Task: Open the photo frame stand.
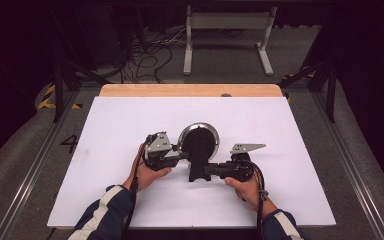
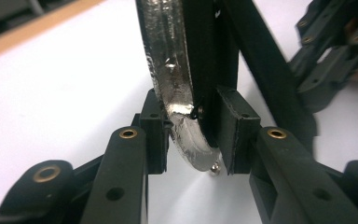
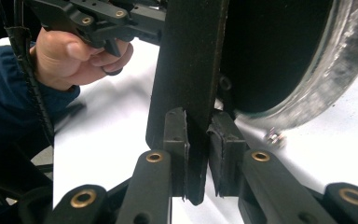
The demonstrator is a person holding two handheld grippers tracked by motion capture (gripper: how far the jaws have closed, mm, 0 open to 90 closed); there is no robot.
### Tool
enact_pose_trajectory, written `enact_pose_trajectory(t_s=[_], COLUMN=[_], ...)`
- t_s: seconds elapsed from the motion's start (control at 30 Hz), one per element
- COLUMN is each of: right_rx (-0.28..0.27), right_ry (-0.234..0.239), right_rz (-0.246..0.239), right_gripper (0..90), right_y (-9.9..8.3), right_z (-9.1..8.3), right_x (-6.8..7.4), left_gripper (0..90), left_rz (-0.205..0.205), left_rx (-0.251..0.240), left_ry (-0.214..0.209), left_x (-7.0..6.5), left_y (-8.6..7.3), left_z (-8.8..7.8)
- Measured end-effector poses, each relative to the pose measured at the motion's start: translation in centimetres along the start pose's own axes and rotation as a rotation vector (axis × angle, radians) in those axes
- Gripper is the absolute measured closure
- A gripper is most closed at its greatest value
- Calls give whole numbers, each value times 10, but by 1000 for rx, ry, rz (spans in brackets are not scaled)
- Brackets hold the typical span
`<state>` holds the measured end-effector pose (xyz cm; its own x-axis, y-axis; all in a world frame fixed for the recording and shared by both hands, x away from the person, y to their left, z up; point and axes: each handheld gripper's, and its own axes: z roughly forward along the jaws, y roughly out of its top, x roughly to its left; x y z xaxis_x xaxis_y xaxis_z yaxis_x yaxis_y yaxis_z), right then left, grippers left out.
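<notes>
High view: a white sheet point(image 1: 130, 130) covers most of a table, and a strip of bare light wood point(image 1: 190, 90) shows along its far edge. Beyond the table lies a grey floor with a tangle of dark cables point(image 1: 147, 57), a pale metal stand point(image 1: 228, 37) on two feet, and yellow-and-black tape marks point(image 1: 47, 97) at the left; a metal rail point(image 1: 35, 165) runs along each side of the table, and the rest of the room is dark. Near the middle of the sheet, toward the person's side, is a round framed mirror point(image 1: 198, 141) with a silvery rim and a black back, with its black stand leg point(image 1: 198, 167) pointing toward the person. The left gripper point(image 1: 176, 153) comes in from the left and meets the rim's left edge, the left hand point(image 1: 147, 172) behind it in a dark sleeve with pale stripes. The right gripper point(image 1: 211, 171) comes in from the right and meets the stand leg low down, the right hand point(image 1: 247, 186) behind it. In the left gripper view the jaws are clenched on the mirror's silvery rim point(image 2: 177, 93), one pad on the shiny front and one on the black back, above the white sheet. In the right gripper view the jaws are clenched on the black leg point(image 3: 189, 84), with the rim curving off at the right.
</notes>
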<state>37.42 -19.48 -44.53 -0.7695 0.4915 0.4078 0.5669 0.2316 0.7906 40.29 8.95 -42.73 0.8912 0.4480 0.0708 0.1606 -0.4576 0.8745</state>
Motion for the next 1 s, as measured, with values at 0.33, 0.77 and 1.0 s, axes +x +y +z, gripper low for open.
enact_pose_trajectory(t_s=[0.33,0.77,1.0], right_rx=[24,80,91], right_ry=[-14,-65,-91], right_rz=[-28,-66,-71], right_gripper=[788,781,778], right_y=[0,-1,-1], right_z=[-2,1,1], right_x=[6,11,11], left_gripper=[689,710,717], left_rz=[124,213,246], left_rx=[21,40,42], left_ry=[98,204,224], left_x=[-10,-18,-21], left_y=[0,-4,-5], left_z=[-1,2,4])
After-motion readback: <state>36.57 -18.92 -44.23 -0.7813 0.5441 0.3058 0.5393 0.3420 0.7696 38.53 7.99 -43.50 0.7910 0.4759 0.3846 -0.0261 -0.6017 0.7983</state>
